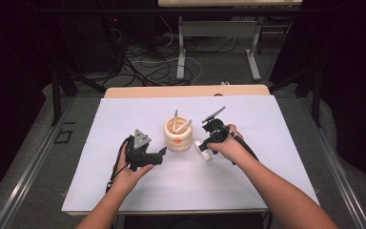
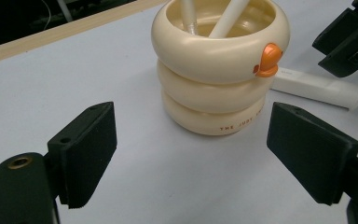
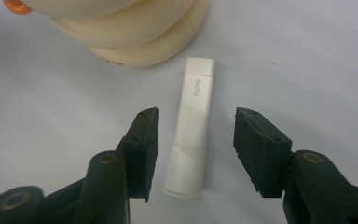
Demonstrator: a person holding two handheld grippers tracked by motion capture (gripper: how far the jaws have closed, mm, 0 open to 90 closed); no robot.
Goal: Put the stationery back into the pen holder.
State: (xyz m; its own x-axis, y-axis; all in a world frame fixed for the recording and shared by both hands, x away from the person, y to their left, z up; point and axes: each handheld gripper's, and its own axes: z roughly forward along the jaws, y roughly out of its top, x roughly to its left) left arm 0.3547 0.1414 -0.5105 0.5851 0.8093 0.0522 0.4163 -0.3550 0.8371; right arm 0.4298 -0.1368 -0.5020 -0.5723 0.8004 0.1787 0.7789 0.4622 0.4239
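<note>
While lying flat, white tube (image 3: pixel 190 135) straddled by right claw (image 3: pixel 196 144).

the cream holder (image 3: pixel 135 32) was cut off by the top edge, its small lettering too blurred to read

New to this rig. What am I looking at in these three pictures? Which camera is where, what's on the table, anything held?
A person holds a two-jaw hand tool in each hand; there is no robot arm. The high view looks down on the white table. The left gripper and right gripper each carry a camera looking along its own jaws. In the middle stands a cream ringed pen holder with two pens in it. Beside it lies a white tube, between the right gripper's open jaws, not clamped. Both grippers hold nothing.
</note>
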